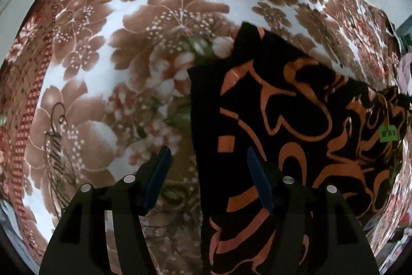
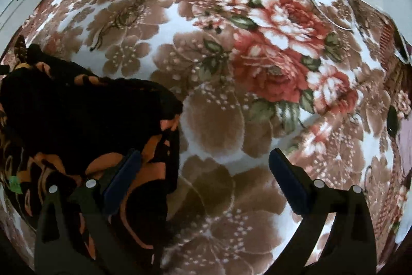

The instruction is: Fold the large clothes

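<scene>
Black garment [image 1: 296, 125] with orange swirling print lies spread on a floral blanket [image 1: 123, 48], seen from both grippers pointing steeply down at it. Left gripper [image 1: 208, 177]: jaws apart, nothing between the blue pads; the garment's straight left edge runs up between the two fingers, so that the right-hand finger [image 1: 260, 182] stands over the printed cloth and the left-hand finger [image 1: 157, 179] over bare blanket. From this gripper the cloth stretches ahead and off to the right, where a small green tag [image 1: 388, 133] sits on it near its far right end. Right gripper [image 2: 204, 182]: jaws wide apart and empty; the same garment [image 2: 85, 120] lies bunched to its left, its rumpled right edge passing under and just beyond the left-hand finger [image 2: 123, 179], while the right-hand finger [image 2: 288, 184] and the gap between the fingers hang over blanket alone. The green tag [image 2: 14, 183] shows here at the far left edge of the cloth. Whether either gripper's fingertips touch the cloth cannot be told.
</scene>
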### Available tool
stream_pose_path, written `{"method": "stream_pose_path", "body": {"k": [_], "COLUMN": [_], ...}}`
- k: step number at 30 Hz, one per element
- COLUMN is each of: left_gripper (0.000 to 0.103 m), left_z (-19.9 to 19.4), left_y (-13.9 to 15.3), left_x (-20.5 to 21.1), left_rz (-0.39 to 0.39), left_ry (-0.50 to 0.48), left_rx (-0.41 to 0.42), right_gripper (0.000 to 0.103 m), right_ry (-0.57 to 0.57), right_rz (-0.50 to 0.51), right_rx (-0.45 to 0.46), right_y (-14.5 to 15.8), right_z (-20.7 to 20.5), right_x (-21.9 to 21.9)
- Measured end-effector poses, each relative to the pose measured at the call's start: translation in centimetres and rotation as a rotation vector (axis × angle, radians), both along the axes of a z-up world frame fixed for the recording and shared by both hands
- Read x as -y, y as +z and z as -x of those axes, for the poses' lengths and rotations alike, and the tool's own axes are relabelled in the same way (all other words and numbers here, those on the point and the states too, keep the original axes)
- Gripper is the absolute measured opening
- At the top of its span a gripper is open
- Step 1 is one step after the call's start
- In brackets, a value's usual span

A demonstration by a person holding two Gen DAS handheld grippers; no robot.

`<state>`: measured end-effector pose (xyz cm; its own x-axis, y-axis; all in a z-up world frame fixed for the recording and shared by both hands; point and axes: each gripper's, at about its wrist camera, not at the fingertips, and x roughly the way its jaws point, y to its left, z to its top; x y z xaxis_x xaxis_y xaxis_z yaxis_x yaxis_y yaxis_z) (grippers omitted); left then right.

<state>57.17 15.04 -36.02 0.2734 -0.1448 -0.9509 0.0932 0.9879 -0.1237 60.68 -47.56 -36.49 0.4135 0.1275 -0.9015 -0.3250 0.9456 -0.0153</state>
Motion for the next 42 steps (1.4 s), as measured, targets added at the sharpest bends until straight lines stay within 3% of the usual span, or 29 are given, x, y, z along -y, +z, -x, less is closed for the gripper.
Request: {"method": "stream_pose_path", "body": {"k": [5, 8, 14, 22, 27, 31, 33, 40, 42], "left_gripper": [0.062, 0.062, 0.062, 0.064, 0.064, 0.064, 0.064, 0.064, 0.064], "left_z": [0.5, 0.5, -0.2, -2.2, -3.0, -3.4, -4.1, -6.6, -7.4], "left_y": [0.6, 0.7, 0.2, -0.1, -0.4, -0.5, -0.6, -1.0, -1.3], "left_x": [0.2, 0.7, 2.1, 2.3, 2.1, 2.7, 2.5, 3.1, 3.4], "left_rz": [0.056, 0.076, 0.066, 0.062, 0.069, 0.073, 0.063, 0.042, 0.049], "left_ry": [0.027, 0.037, 0.014, -0.013, -0.042, -0.108, -0.097, -0.172, -0.204], "left_rx": [0.029, 0.038, 0.033, 0.048, 0.048, 0.051, 0.041, 0.057, 0.052], "right_gripper": [0.098, 0.098, 0.098, 0.097, 0.082, 0.082, 0.074, 0.074, 0.057], "right_ry": [-0.033, -0.018, 0.028, 0.055, 0.066, 0.054, 0.052, 0.036, 0.034], "right_rz": [-0.091, -0.05, -0.05, -0.12, -0.191, -0.265, -0.306, -0.394, -0.425], "right_rx": [0.0, -0.029, -0.044, -0.055, -0.123, -0.175, -0.195, -0.245, -0.258], "right_y": [2.3, 1.5, -0.6, -0.6, -2.0, -3.0, -3.3, -4.4, -4.6], "right_z": [1.3, 1.7, -0.2, -4.0, -5.7, -6.5, -6.8, -7.5, -7.6], "right_x": [2.5, 2.6, -1.1, -3.5, -4.0, -4.1, -4.1, -4.4, -4.3]}}
